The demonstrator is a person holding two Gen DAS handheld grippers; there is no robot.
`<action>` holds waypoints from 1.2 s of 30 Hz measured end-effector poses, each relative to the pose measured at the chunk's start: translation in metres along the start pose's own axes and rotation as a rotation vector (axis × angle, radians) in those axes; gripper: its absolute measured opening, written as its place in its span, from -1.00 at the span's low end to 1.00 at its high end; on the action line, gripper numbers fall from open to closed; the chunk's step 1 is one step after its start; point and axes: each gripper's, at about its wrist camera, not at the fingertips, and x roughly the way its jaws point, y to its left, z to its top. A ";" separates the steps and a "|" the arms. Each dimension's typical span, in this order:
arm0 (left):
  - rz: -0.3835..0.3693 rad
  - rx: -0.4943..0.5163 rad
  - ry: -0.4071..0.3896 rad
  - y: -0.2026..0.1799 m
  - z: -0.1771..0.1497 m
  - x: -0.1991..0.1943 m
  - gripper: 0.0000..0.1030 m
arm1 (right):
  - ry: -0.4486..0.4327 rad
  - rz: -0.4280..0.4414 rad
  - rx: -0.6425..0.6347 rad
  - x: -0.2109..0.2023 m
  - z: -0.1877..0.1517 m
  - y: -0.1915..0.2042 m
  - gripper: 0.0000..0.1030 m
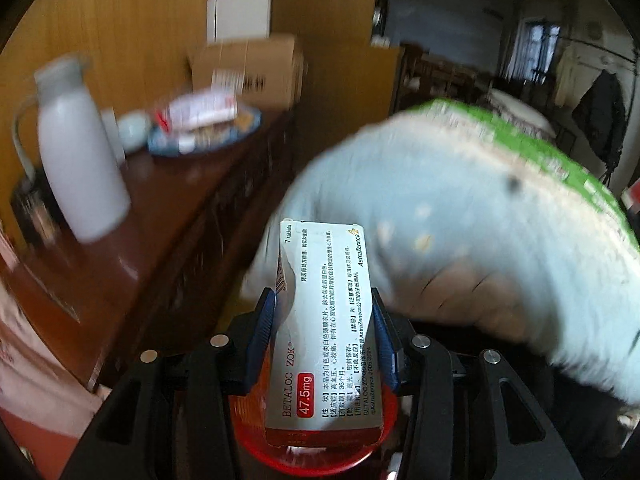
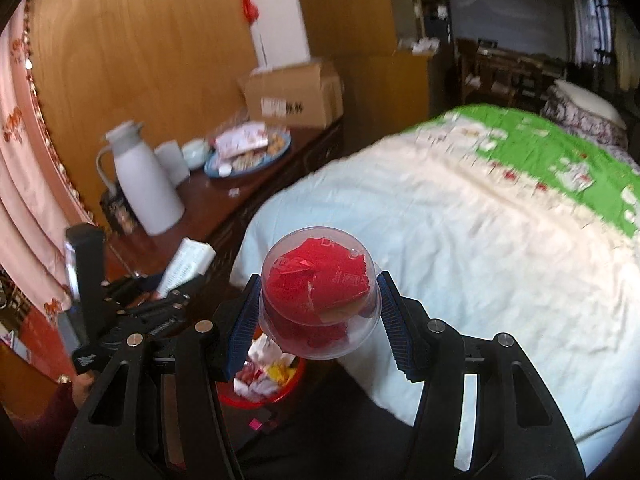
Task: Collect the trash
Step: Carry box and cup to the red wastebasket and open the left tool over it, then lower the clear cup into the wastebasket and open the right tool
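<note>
Trash in both tools. Medicine box (image 1: pixel 324 332), flat white cardboard with a red end and printed text, is clamped lengthwise between the blue ribbed pads of the left gripper (image 1: pixel 323 334), sticking out forward past the fingertips. Left gripper tilts downward; red bin (image 1: pixel 310 450) sits directly below the box's near end.

Clear plastic cup (image 2: pixel 318 294), round, smooth, with torn red paper crumpled inside, is pinched between the pads of the right gripper (image 2: pixel 318 314), rim toward the camera. Right gripper is pitched down too, and the red bin (image 2: pixel 260 394), holding white and yellow wrappers, lies below and slightly left of its fingertips. Left gripper (image 2: pixel 176 288) appears off to the left of the right tool, the box (image 2: pixel 186 264) in it, blurred, probably above the bin's edge.

Bed (image 2: pixel 460 240) with soft pale quilt lies ahead-right of both tools; dark wooden cabinet (image 2: pixel 224 204) ahead-left.
</note>
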 end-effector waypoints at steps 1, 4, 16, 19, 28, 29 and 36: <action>-0.004 -0.005 0.030 0.005 -0.007 0.011 -0.11 | 0.021 -0.001 -0.001 0.008 -0.001 0.002 0.10; -0.038 -0.033 0.104 0.017 -0.022 0.035 -0.10 | 0.056 0.003 -0.003 0.021 -0.003 0.006 0.11; 0.017 -0.135 0.107 0.052 -0.019 0.002 0.79 | 0.094 0.044 -0.006 0.027 -0.011 0.015 0.11; 0.041 -0.152 0.066 0.060 -0.014 -0.024 0.84 | 0.093 0.067 -0.010 0.023 -0.013 0.019 0.11; 0.270 0.012 -0.014 0.046 -0.017 -0.066 0.89 | 0.094 0.109 -0.047 0.014 -0.020 0.037 0.11; 0.280 0.015 -0.016 0.046 -0.018 -0.067 0.89 | 0.095 0.109 -0.053 0.013 -0.020 0.039 0.11; 0.321 0.025 -0.025 0.049 -0.022 -0.062 0.89 | 0.122 0.112 -0.074 0.020 -0.018 0.051 0.11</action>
